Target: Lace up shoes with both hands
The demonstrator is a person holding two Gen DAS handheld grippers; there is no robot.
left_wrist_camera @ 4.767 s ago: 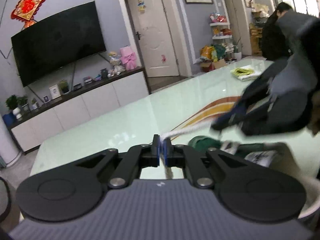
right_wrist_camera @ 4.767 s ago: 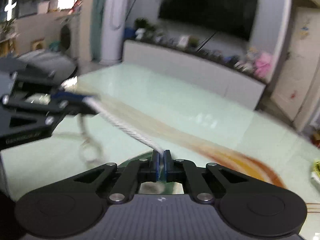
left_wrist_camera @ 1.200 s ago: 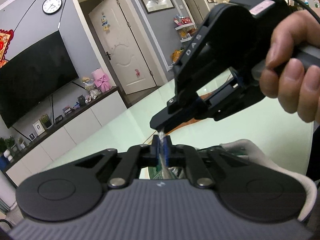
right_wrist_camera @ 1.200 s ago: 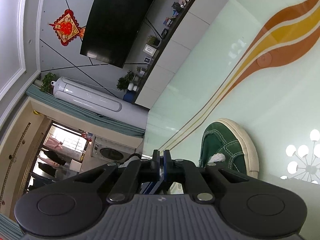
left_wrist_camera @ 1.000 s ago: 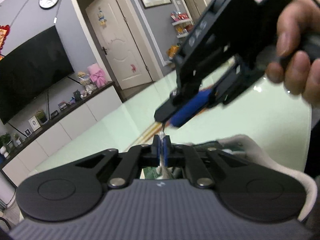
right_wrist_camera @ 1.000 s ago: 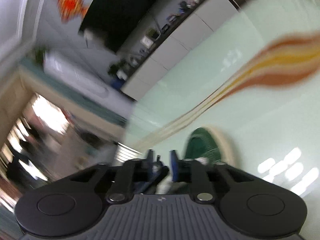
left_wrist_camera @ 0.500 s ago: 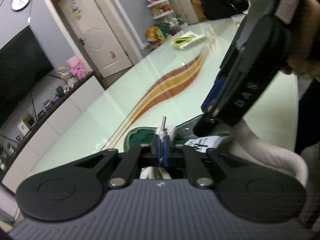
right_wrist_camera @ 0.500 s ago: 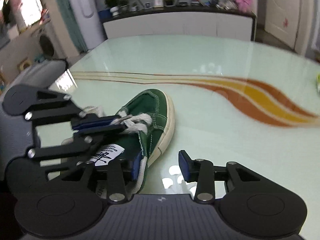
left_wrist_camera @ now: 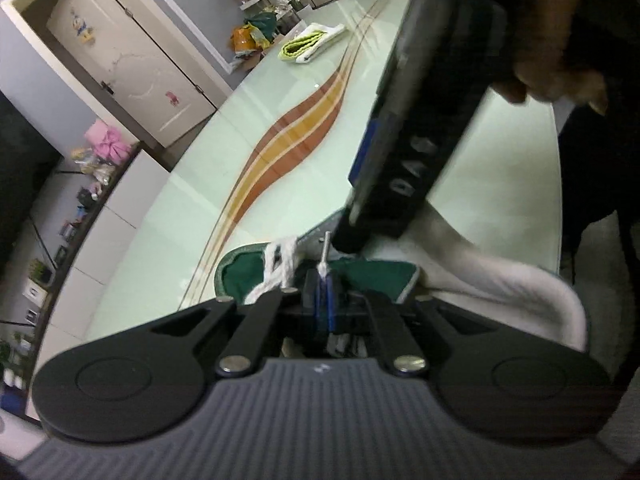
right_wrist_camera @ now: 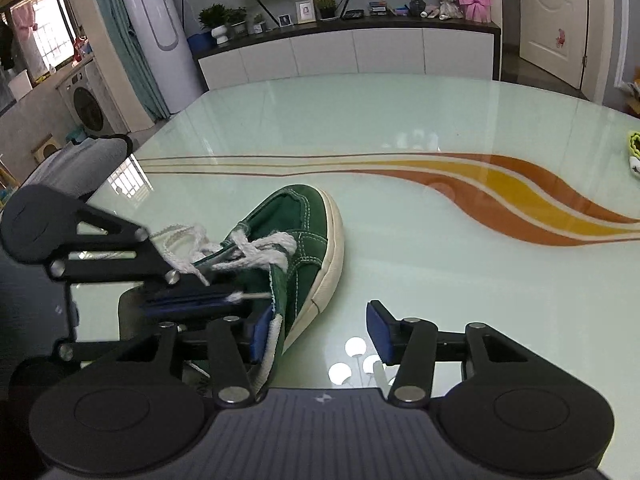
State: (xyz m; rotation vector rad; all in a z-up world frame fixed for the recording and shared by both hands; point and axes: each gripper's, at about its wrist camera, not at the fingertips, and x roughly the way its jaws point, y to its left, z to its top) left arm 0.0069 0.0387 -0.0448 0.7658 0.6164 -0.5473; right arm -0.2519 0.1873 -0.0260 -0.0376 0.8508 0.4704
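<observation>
Right wrist view: green sneaker (right_wrist_camera: 296, 248) lies on glass tabletop (right_wrist_camera: 400, 128), toe pointing away, heel hidden behind both tools. Right tongs (right_wrist_camera: 318, 332) spread wide, holding nothing; left pad just beside shoe's side. Left tongs (right_wrist_camera: 224, 298) pinched tight on white lace (right_wrist_camera: 256, 252) tip. Left wrist view: blurry; right tool's body covers most of shoe, hand (left_wrist_camera: 560, 72) cut off at edge.

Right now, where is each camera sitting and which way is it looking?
Left wrist: sits on the left gripper, jaws shut on the lace tip, looking across the green shoe at the right gripper and a hand.
Right wrist: sits on the right gripper, jaws open, looking along the glass table toward the TV cabinet.
Both show the shoe and table.
</observation>
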